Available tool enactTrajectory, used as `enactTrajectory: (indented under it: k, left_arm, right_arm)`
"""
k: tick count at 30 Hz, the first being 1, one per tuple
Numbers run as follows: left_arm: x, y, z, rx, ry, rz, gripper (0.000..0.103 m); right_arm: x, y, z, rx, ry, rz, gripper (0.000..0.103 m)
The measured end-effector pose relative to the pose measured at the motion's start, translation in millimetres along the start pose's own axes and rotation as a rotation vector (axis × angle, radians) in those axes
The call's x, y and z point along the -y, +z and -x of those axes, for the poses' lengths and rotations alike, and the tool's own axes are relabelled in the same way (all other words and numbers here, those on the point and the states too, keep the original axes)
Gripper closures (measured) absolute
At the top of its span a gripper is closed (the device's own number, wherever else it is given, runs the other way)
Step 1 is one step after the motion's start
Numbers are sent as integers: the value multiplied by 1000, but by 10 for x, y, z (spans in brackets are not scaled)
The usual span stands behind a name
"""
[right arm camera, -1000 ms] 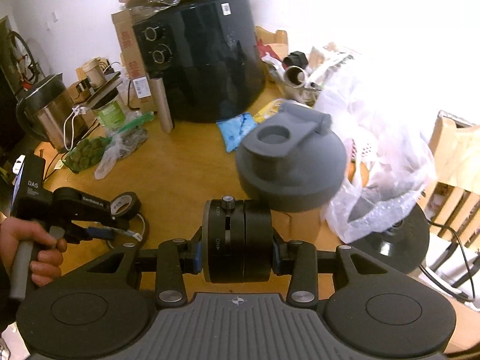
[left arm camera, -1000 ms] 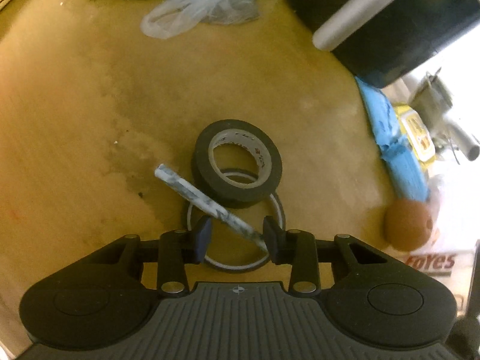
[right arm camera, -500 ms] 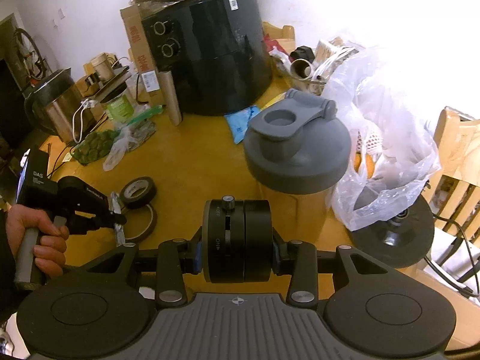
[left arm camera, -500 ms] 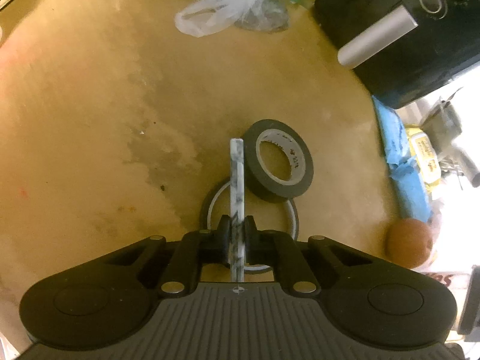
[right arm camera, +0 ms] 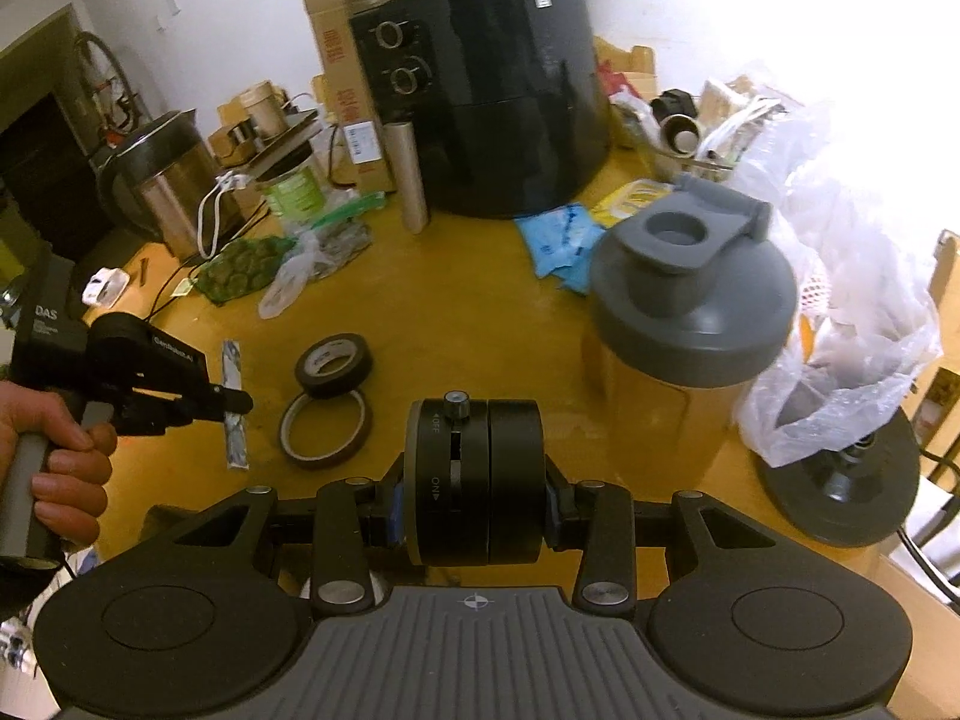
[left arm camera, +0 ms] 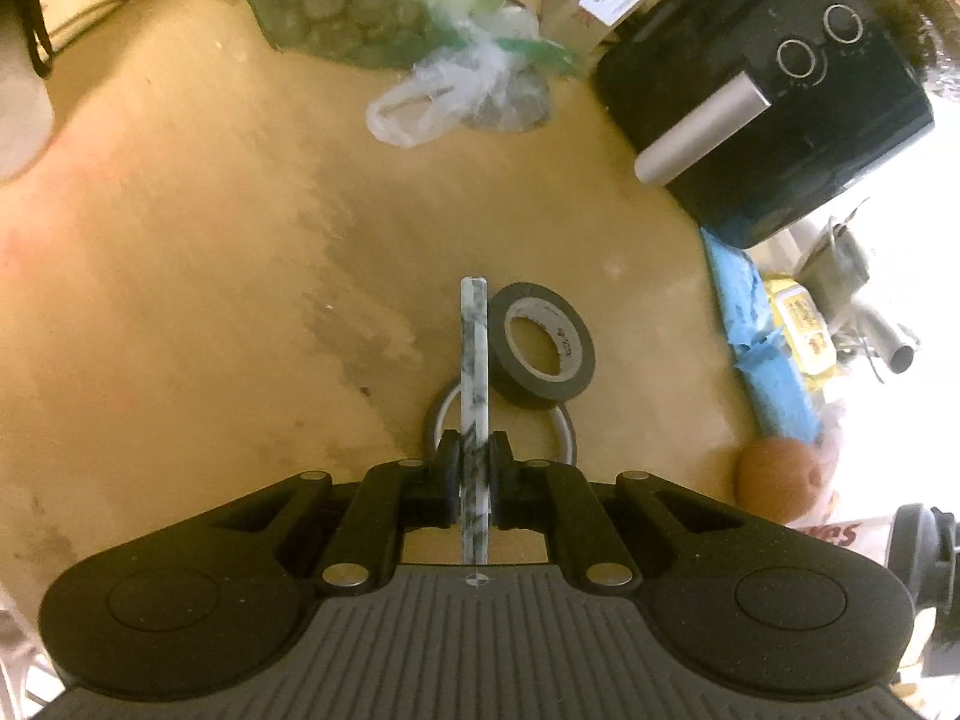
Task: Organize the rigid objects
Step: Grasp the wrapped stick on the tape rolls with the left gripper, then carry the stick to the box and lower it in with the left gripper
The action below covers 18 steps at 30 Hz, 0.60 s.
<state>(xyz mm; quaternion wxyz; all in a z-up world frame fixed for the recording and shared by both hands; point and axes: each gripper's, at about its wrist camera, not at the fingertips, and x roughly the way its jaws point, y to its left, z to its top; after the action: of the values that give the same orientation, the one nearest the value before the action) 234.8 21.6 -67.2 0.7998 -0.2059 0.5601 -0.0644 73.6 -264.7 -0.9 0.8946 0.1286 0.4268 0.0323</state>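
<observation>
My left gripper [left arm camera: 474, 468] is shut on a thin marbled white-and-grey bar [left arm camera: 474, 360], held off the wooden table and pointing away from me. Under it lie a black tape roll [left arm camera: 543, 348] and a thin flat ring [left arm camera: 561, 426]. In the right wrist view the same left gripper [right arm camera: 231, 402], in a person's hand [right arm camera: 60, 462], holds the marbled bar [right arm camera: 233, 444] beside the tape roll [right arm camera: 333, 363] and ring [right arm camera: 324, 429]. My right gripper [right arm camera: 474, 516] is shut on a black round device with an on/off slider [right arm camera: 474, 480].
A grey-lidded shaker bottle [right arm camera: 690, 324] stands right of centre. A black air fryer [right arm camera: 480, 90] sits at the back, with a cardboard tube [right arm camera: 408, 174], plastic bags [right arm camera: 300, 264], a blue packet [right arm camera: 558, 240] and a kettle [right arm camera: 162, 180] around it. A brown ball [left arm camera: 780, 480] lies at the right.
The left gripper closed on the marbled bar, which swung from lying slantwise to pointing straight ahead, and lifted it off the ring. The right gripper kept its hold on the black device.
</observation>
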Motion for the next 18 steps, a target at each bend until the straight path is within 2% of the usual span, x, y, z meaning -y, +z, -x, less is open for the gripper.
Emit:
enactTrajectory:
  k: [8,18]
  left_arm:
    - [47,-67,307,47,30,-84,93]
    - [9,-225,676,72,-15,-141,93]
  right_arm:
    - [-122,-30,5,-11,34,34,60]
    - [-266,-120,58,-16,73,57,60]
